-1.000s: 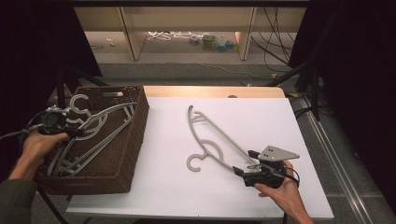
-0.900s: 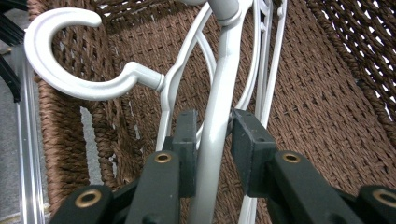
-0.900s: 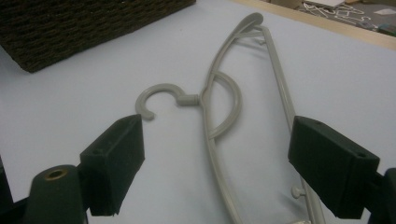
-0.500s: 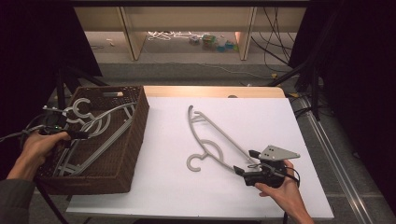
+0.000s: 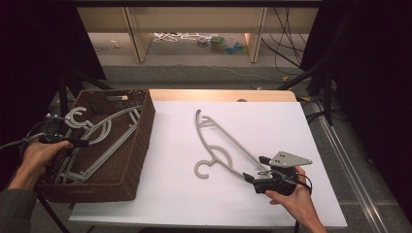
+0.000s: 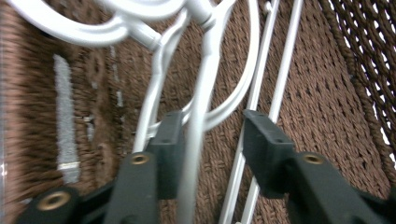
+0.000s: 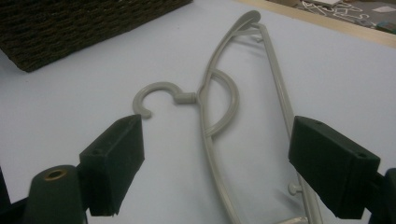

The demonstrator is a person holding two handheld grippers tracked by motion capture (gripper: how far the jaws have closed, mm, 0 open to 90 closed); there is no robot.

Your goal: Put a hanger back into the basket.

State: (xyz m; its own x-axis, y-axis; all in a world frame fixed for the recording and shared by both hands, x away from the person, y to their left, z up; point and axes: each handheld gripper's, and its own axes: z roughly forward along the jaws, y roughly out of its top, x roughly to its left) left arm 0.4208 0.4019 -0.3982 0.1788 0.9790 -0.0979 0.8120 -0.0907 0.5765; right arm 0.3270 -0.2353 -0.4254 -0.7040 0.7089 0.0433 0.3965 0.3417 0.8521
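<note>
In the left gripper view the hangers (image 6: 201,70) are cut off by the top and bottom edges and the basket (image 6: 51,130) weave at the left is blurred, while in the right gripper view the grey hanger (image 7: 219,116) is cut off at the bottom edge.

The left gripper (image 6: 208,140) had two black, blocky jaws with brass-coloured screws set in their arms. The right gripper (image 7: 215,168) had the same black jaws, square-ended pads and one brass screw in view. In the high view it carried a grey three-cornered plate with small dark holes, and a black cable trailed from each. A dark sleeve covered the left forearm.
</note>
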